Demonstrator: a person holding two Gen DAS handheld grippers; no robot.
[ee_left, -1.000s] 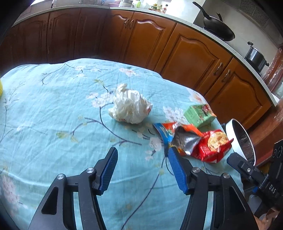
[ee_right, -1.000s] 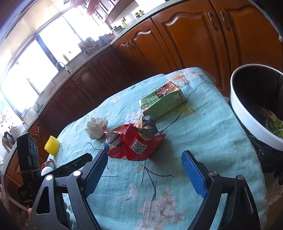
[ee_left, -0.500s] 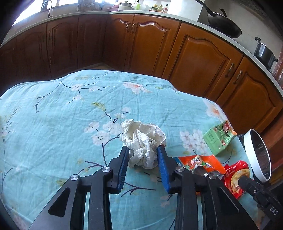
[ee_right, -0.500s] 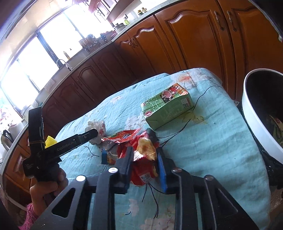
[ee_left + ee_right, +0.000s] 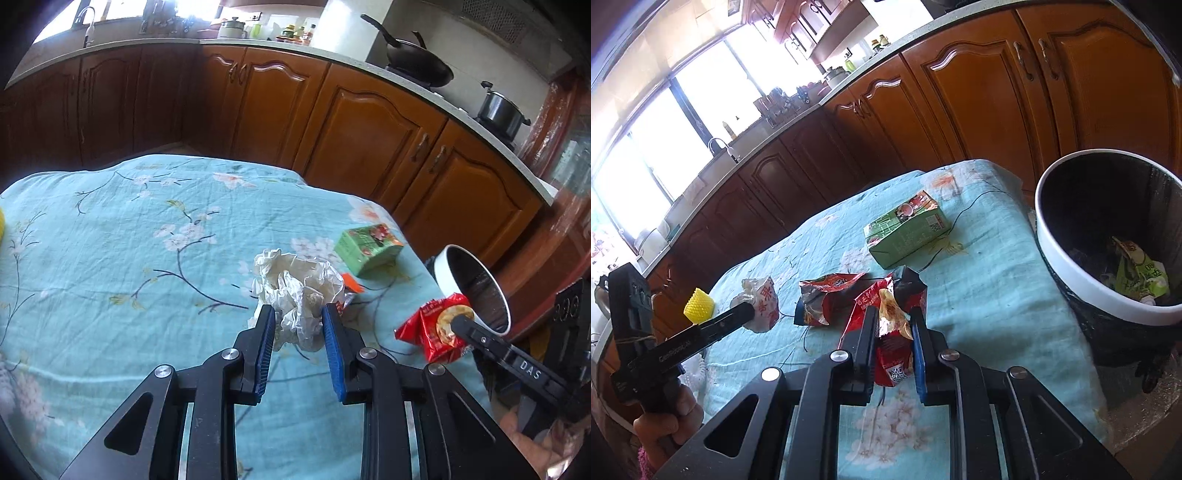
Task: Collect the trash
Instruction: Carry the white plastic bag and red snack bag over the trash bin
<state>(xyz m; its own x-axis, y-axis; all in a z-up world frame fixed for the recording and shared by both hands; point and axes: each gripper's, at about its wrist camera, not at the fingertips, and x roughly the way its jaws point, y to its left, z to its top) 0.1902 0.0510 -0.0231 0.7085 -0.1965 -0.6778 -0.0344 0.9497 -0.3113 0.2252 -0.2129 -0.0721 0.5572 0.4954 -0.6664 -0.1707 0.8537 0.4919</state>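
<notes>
Left gripper (image 5: 298, 317) jaws, just closing, are pinching a crumpled white plastic bag (image 5: 300, 291) mid-table. Right gripper (image 5: 894, 318) jaws, also just closing, are gripping a red foil snack wrapper (image 5: 892, 332) near the white-rimmed black trash bin (image 5: 1082, 284) at right.

Brown wooden cabinets (image 5: 373, 133) line the counter (image 5: 798, 122) beneath sunlit windows (image 5: 701, 92).
</notes>
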